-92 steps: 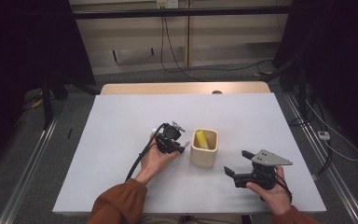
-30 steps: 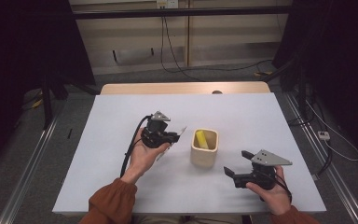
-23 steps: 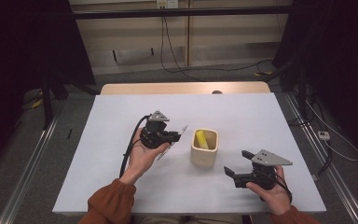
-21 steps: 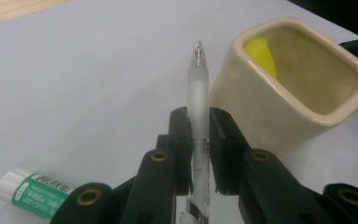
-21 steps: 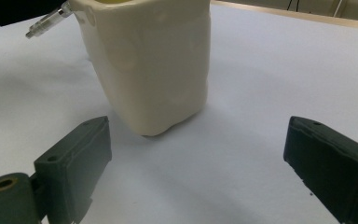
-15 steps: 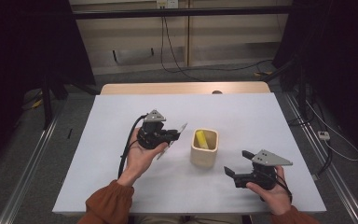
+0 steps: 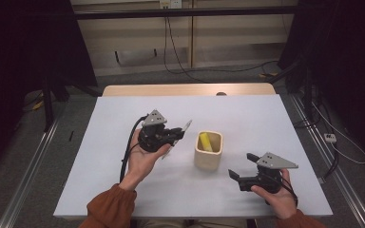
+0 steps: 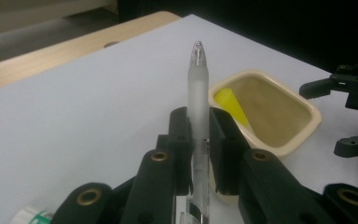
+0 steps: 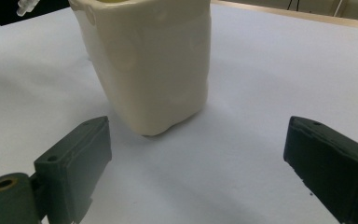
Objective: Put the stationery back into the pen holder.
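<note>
High view first: the left gripper (image 7: 179, 133) sits in the person's left hand (image 7: 142, 159) above the white table (image 7: 123, 190), and a clear frosted pen (image 7: 186, 126) sticks out past its fingers, pointing up and to the right. Just to the right of it stands a cream-coloured square cup (image 7: 208, 151) with a yellow thing (image 7: 203, 141) leaning inside. Further right and nearer the person, the right gripper (image 7: 241, 166) rests low in the right hand (image 7: 278, 199), fingers apart and aimed at the cup, with nothing between them.

Left gripper view: the fingers (image 8: 181, 140) are clamped on the pen (image 8: 198, 102) — it runs straight up between them, with its clear tip well beyond the finger ends. Behind it is the cup (image 8: 284, 140), open side showing, with the yellow thing (image 8: 230, 105) tucked against the near-left wall. The other gripper's fingers (image 8: 321, 86) poke in at the right edge. At the bottom left there's a bit of something white with a green band (image 8: 30, 217); I can't tell what it is.

Right gripper view: the two fingers (image 9: 79, 158) stand wide apart and empty — the cup (image 9: 149, 60) stands on the table (image 9: 270, 70) ahead of them, closer to the left one, not touching either.
</note>
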Demonstrator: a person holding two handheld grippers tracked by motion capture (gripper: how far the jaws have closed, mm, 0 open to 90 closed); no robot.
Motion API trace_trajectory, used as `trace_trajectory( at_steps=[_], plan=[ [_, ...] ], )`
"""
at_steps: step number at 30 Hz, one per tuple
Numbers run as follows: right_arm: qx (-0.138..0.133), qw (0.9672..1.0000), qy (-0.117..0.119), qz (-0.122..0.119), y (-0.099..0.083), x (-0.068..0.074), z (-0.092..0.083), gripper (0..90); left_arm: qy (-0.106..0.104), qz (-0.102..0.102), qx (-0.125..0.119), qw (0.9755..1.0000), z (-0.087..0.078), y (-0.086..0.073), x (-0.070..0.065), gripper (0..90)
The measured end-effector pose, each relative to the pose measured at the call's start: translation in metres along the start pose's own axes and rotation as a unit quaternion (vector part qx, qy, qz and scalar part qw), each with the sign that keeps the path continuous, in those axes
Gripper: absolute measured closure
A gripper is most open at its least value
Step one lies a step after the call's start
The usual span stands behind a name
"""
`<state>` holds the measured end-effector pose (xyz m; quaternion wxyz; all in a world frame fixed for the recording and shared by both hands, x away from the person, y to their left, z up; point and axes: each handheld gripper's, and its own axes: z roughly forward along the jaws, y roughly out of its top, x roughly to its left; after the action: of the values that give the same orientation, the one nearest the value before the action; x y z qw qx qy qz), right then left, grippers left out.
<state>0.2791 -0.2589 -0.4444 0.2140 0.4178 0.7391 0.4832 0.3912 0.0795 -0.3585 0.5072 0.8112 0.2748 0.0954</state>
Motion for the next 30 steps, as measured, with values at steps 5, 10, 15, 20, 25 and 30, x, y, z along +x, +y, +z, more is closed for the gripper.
trace_trajectory(
  at_steps=[5, 10, 15, 20, 25, 30],
  plan=[
    [-0.001, 1.0, 0.0, 0.002, 0.0, 0.0, 0.0, 7.5, -0.005, 0.014, -0.017, 0.9997, -0.003, 0.004, -0.005, 80.3],
    [-0.001, 1.0, 0.0, 0.001, 0.0, 0.0, 0.0, 7.5, -0.006, 0.02, -0.038, 0.9991, -0.008, 0.008, -0.01, 80.3],
    [-0.001, 1.0, 0.0, 0.003, 0.0, 0.0, 0.0, 7.5, 0.004, 0.022, -0.053, 0.9983, -0.012, 0.011, -0.013, 80.2],
    [-0.001, 1.0, 0.0, 0.003, 0.0, 0.0, 0.001, 7.5, 0.007, 0.022, -0.07, 0.9973, -0.013, 0.015, -0.016, 80.2],
    [0.0, 1.0, -0.001, 0.002, 0.0, -0.001, 0.001, 7.5, -0.003, 0.022, -0.081, 0.9965, -0.011, 0.019, -0.021, 80.2],
    [-0.001, 1.0, -0.002, 0.003, 0.0, -0.001, 0.001, 7.5, -0.016, 0.026, -0.094, 0.9951, -0.008, 0.025, -0.027, 80.2]
  ],
)
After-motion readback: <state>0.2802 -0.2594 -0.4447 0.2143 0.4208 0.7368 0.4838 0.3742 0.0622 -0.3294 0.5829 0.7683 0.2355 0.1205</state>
